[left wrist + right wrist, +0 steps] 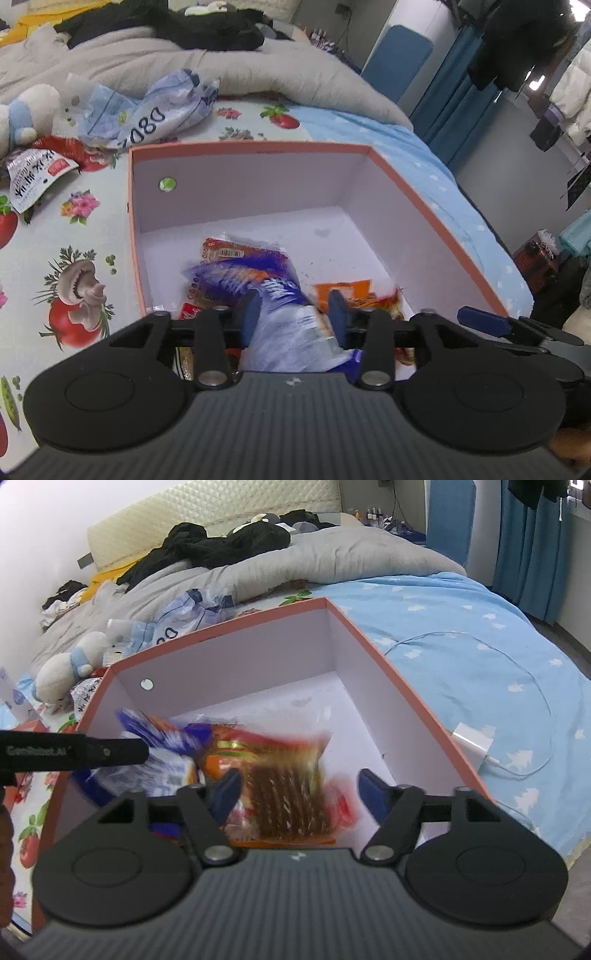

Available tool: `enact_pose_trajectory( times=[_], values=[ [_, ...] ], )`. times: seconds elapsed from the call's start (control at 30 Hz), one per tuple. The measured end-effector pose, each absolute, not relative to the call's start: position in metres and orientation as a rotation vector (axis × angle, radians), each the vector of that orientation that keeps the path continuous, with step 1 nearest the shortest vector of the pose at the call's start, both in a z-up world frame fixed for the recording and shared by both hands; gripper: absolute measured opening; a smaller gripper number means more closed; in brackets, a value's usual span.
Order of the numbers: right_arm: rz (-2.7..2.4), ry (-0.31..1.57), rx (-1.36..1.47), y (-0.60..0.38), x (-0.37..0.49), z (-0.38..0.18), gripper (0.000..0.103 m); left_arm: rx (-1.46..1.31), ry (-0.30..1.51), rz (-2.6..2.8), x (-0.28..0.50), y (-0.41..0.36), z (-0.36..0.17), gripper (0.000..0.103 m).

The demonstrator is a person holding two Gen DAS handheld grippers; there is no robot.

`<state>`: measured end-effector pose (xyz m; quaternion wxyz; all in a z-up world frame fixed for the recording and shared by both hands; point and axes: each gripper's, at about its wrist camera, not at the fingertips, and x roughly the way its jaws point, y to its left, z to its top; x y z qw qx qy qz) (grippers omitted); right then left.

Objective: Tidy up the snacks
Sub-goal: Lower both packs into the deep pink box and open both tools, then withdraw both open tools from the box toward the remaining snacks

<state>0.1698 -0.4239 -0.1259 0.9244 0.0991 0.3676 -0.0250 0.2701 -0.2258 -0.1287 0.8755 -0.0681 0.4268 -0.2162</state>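
A pink-rimmed cardboard box (251,147) (221,627) with white walls sits open on the bed. My left gripper (294,314) hangs over its near left part, jaws apart, with a blurred blue-and-white snack packet (288,325) (166,771) loose between them. An orange-red packet (229,254) lies on the box floor beneath. My right gripper (299,786) hovers over the near right part, jaws wide. Between them, not pressed, is a blurred clear packet of brown sticks (288,797). One of the left gripper's fingers (92,753) pokes in from the left of the right wrist view.
On the printed sheet left of the box lie a red-and-white snack packet (33,177), a crumpled blue-white bag (147,114) and a plush toy (26,114). A grey duvet (258,66) lies behind. A white charger (474,742) with its cable rests on the blue sheet to the right.
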Motion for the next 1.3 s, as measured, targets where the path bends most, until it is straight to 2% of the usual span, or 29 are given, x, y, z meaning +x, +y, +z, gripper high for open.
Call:
enact_pose_trajectory(
  times=[0.6, 1.3],
  values=[
    [-0.012, 0.597, 0.233, -0.389, 0.079, -0.064, 0.078, -0.140, 0.734, -0.420, 0.152, -0.155, -0.052, 0.048],
    [0.125, 0.539, 0.209, -0.315, 0.017, -0.049, 0.078, -0.187, 0.673, -0.298, 0.054, -0.067, -0.038, 0.049]
  ],
)
